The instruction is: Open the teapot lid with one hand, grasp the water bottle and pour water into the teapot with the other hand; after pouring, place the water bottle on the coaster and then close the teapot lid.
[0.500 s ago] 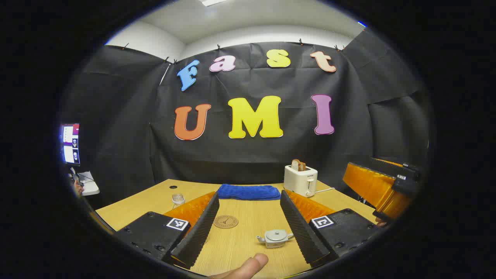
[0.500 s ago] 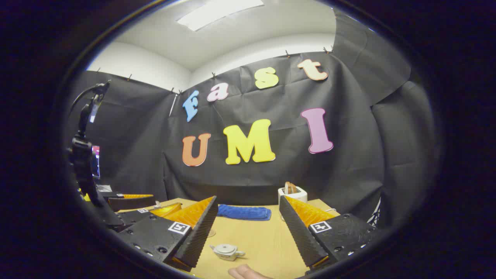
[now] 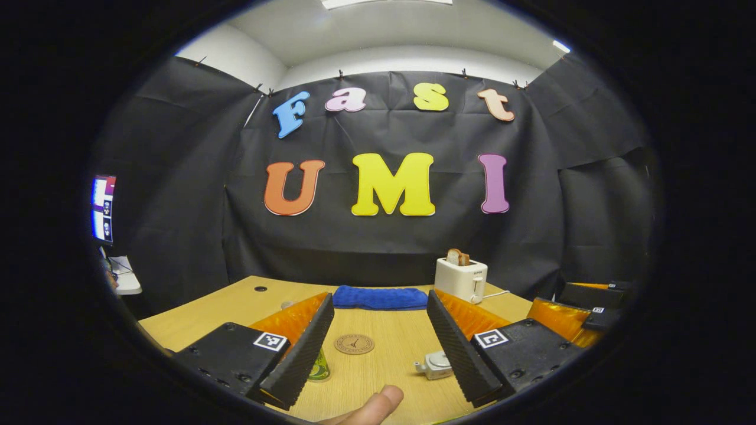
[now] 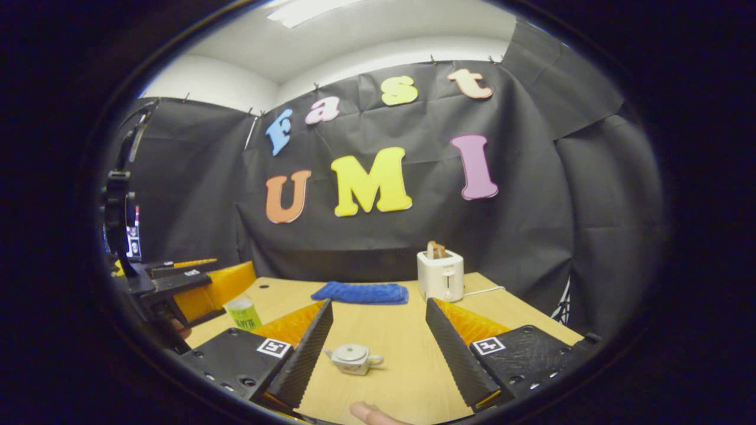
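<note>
Left claw (image 3: 378, 348) hangs just above the wooden worktop (image 3: 378, 378), fingers wide apart, nothing between them. In the left gripper view the round coaster (image 3: 354, 343) lies flat on the worktop in the gap betw. the 2 fingers. The small pale teapot (image 3: 436, 364) sits to its right, lid on, partly hidden behind the right finger. The water bottle (image 3: 319, 369), green label, stands by the left finger, mostly hidden behind it; can't tell if they touch. A fingertip (image 3: 372, 407) of the holding hand pokes in at the bottom edge.

Farther back: a blue towel (image 3: 380, 297) folded near the worktop's far edge, and a white toaster (image 3: 460, 278) w/ toast in its slot, right of the towel. A lit monitor (image 3: 104, 208) sits off to the left. The other gripper shows low at the right edge of this view.

Right claw (image 4: 378, 348) also low over the worktop (image 4: 407, 378), fingers wide apart, empty. In the right gripper view the teapot (image 4: 353, 359) sits betw. the 2 fingers, nearer the left one, lid closed, handle pointing right. The water bottle (image 4: 244, 313) stands upright to the left, just beside the left claw (image 4: 195, 283). Towel (image 4: 360, 292) and toaster (image 4: 440, 274) at the back, near each other but apart.
</note>
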### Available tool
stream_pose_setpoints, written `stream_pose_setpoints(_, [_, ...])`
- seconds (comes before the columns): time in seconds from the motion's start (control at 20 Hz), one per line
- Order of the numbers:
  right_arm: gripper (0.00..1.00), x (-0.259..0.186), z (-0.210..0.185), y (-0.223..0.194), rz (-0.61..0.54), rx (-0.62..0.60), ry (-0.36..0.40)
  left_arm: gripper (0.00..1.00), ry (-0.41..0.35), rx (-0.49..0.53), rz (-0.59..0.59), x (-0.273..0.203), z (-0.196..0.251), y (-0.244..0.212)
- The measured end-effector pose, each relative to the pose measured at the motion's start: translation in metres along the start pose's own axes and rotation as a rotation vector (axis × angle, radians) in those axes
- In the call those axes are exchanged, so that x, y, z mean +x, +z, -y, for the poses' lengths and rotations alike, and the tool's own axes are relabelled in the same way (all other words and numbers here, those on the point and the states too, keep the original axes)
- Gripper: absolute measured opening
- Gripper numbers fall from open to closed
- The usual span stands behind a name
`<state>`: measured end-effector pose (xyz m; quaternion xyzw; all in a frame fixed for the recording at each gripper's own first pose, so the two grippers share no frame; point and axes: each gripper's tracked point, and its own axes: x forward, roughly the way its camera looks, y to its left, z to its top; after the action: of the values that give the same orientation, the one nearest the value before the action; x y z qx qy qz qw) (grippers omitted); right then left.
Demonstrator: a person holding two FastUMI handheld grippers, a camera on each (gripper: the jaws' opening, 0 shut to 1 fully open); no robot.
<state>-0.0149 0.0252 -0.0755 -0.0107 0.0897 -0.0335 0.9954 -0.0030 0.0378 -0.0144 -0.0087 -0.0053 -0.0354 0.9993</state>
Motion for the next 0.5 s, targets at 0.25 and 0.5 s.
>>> stream_pose_setpoints(0.25, [0.92, 0.011, 0.001, -0.022, 0.035, 0.031, 0.009, 0.99, 0.024, -0.010, -0.023, -0.001, -0.010, -0.024])
stream_pose_setpoints(0.5, [0.96, 0.044, 0.003, -0.053, 0.013, -0.036, 0.001, 0.99, 0.037, -0.017, -0.043, 0.009, -0.023, -0.051])
